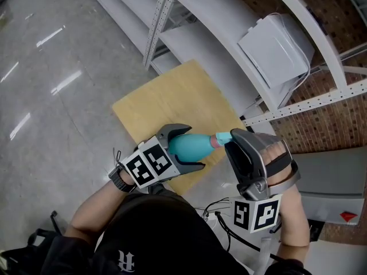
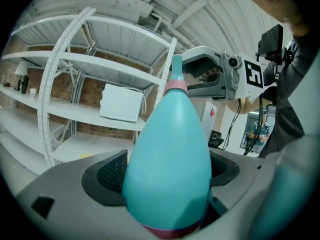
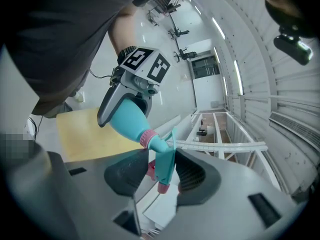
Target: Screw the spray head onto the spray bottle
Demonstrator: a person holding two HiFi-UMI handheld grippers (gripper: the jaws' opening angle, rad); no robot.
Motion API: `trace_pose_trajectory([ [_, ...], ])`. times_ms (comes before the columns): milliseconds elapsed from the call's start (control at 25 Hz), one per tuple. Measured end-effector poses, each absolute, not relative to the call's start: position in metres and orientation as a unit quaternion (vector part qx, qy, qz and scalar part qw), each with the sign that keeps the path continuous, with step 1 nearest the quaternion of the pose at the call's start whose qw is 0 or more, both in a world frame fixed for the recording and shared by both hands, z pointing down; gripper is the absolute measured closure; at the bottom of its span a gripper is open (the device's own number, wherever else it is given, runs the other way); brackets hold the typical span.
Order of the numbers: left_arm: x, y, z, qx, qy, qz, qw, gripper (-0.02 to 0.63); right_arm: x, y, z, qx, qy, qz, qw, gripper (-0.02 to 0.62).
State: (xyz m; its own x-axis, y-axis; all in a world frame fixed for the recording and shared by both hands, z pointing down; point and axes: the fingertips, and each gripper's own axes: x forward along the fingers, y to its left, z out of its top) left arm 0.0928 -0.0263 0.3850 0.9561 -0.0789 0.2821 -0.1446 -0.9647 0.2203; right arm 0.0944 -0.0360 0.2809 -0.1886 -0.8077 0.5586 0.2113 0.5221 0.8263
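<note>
The spray bottle [image 1: 188, 146] is held in the air over the near edge of the pale wooden counter [image 1: 166, 105]. It lies almost level, with its long axis running from about 9 o'clock to 3 o'clock in the head view and its base toward the person's left. The left gripper [image 1: 194, 148] has its fingers clamped on the wide teal body, one pad on each flank.

The spray head [image 3: 165, 160] sits at the 3 o'clock end, just past the pink collar [image 3: 146, 138], in line with the neck and apparently seated on it. The right gripper [image 3: 162, 171] comes in from 3 o'clock, and its fingers are closed on the head, teal stem and pink trigger between the pads.

So the head lies straight ahead of the right fingers and is already in their hold. The coming twist looks to depend on rolling that hand about the bottle's own axis while the left one keeps the body from turning. I cannot tell how far the thread has caught.

No brand, label or lettering shows on the bottle or head. The cubes carry only black-and-white square markers, and the pale mark on the dark shirt is too small to read.
</note>
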Motion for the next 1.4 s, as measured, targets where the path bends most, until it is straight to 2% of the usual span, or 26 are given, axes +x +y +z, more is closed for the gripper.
trace_pose_trajectory([
  [160,0.093,-0.030,0.386,0.980,-0.093,0.139,0.108,0.155,0.097,-0.040,0.284,0.240,-0.631,-0.392,0.625,0.423],
  [400,0.095,-0.040,0.378,0.977,-0.132,0.110,0.129,0.155,0.093,-0.044,0.274,0.289,-0.598,-0.365,0.653,0.423],
  [640,0.088,-0.041,0.371,0.981,-0.133,0.081,0.120,0.153,0.084,-0.043,0.269,0.295,-0.592,-0.376,0.649,0.423],
  [1120,0.084,-0.032,0.367,0.980,-0.106,0.048,0.160,0.153,0.074,-0.032,0.247,0.289,-0.598,-0.394,0.635,0.420],
  [1200,0.082,-0.032,0.367,0.980,-0.106,0.047,0.161,0.153,0.074,-0.027,0.226,0.318,-0.625,-0.377,0.605,0.417],
  [1280,0.080,-0.033,0.365,0.980,-0.104,0.043,0.162,0.153,0.076,-0.017,0.198,0.348,-0.714,-0.312,0.520,0.417],
  [1320,0.079,-0.034,0.362,0.981,-0.102,0.040,0.163,0.153,0.080,-0.011,0.184,0.366,-0.780,-0.250,0.442,0.417],
  [1400,0.075,-0.034,0.355,0.980,-0.093,0.028,0.171,0.153,0.098,0.003,0.163,0.390,-0.885,-0.093,0.238,0.417],
])
